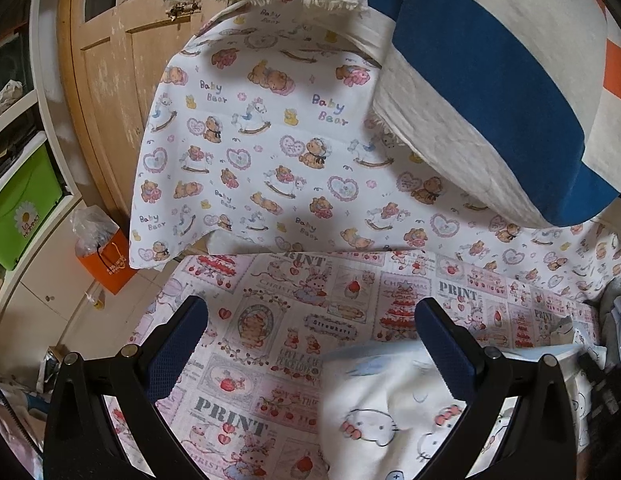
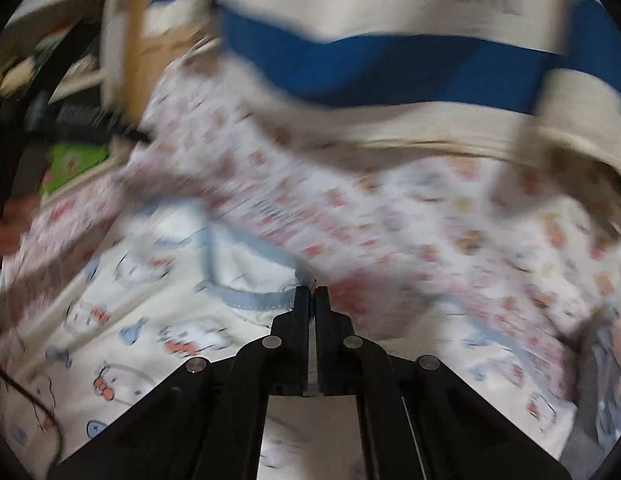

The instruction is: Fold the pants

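- Right tool (image 2: 311,294): fingers together, pinching the pale blue hem of the pants (image 2: 150,320); view blurred.
- Left tool (image 1: 310,336): fingers wide apart, gripping nothing; the pants' edge lies at its 4 o'clock.
- Pants: soft white cotton, cartoon cat print, on the bed sheet (image 1: 270,344).
- Striped pillow (image 1: 490,92) at 1 o'clock; orange bag (image 1: 110,268) at 9.

pants (image 1: 390,412): 1 | grippers: 2 | printed sheets: 2 | striped pillow (image 1: 490,92): 1 | orange bag (image 1: 110,264): 1
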The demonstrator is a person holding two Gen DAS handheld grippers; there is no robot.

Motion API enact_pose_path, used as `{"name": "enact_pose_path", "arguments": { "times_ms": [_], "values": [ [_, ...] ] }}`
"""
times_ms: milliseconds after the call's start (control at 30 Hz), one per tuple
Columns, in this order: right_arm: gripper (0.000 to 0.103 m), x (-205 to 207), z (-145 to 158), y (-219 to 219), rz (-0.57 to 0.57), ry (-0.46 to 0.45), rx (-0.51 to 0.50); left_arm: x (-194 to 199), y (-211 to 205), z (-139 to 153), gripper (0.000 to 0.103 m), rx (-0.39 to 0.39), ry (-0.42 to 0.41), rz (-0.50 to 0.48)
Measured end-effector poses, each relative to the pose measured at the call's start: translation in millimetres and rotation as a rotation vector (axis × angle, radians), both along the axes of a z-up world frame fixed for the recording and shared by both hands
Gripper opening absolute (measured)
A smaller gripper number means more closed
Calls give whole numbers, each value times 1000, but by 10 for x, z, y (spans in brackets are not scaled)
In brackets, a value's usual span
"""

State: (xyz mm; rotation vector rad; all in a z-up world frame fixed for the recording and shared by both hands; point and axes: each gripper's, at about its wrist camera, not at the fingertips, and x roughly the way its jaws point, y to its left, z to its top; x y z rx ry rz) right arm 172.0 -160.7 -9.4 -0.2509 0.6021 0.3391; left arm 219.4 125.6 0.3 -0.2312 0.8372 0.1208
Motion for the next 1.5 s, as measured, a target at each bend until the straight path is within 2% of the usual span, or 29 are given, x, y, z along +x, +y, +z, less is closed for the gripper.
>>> {"name": "enact_pose_path", "arguments": {
  "times_ms": [100,200,267,333,400,467,533,700,767,867,933,1033,1133,1200,1233,1267,1300,1400,1467,1500],
  "values": [
    [2,-30,156,-310,-148,-108,-32,4,-11,-12,103,-10,3,-10],
    [2,-75,232,-533,-220,-175,-40,4,-47,-20,103,-30,-4,-42],
    [2,-112,217,-618,-211,-169,-55,12,-88,-32,102,-79,-11,-97],
    [2,-159,155,-636,-217,-169,-103,28,-153,-73,102,-170,-8,-178],
    [2,-234,66,-671,-235,-150,-140,46,-266,-127,93,-251,-1,-261],
    [2,-278,-22,-731,-256,-123,-143,48,-446,-171,73,-280,8,-346],
    [2,-316,-113,-829,-289,-92,-136,23,-651,-192,69,-266,4,-413],
    [2,-182,-361,-1084,-386,47,-113,-61,-1185,-163,64,-131,-49,-551],
    [2,-140,-427,-1130,-440,65,-151,-52,-1264,-177,64,-175,-46,-587],
    [2,-98,-440,-1288,-476,100,-105,32,-1275,-228,63,-237,-15,-587],
    [2,-98,-426,-1386,-485,107,-74,48,-1262,-234,60,-206,-22,-561],
    [2,-154,-360,-1416,-440,80,-13,106,-1227,-304,59,-179,-5,-546],
    [4,-190,-271,-1406,-366,84,82,147,-1203,-371,49,-226,28,-562],
    [17,-201,-233,-1402,-331,99,141,151,-1192,-389,46,-280,28,-589],
    [33,-208,-223,-1413,-310,109,178,149,-1192,-393,45,-299,24,-597],
    [41,-218,-215,-1420,-295,114,207,145,-1202,-390,44,-299,22,-600],
    [42,-226,-202,-1425,-284,119,230,141,-1218,-395,42,-289,22,-602],
    [42,-206,-217,-1447,-271,150,267,152,-1278,-442,29,-243,35,-598],
    [42,-166,-257,-1469,-257,181,290,142,-1314,-467,3,-207,40,-602],
    [42,-142,-286,-1480,-249,200,303,123,-1346,-449,3,-183,33,-615]
  ]
}}
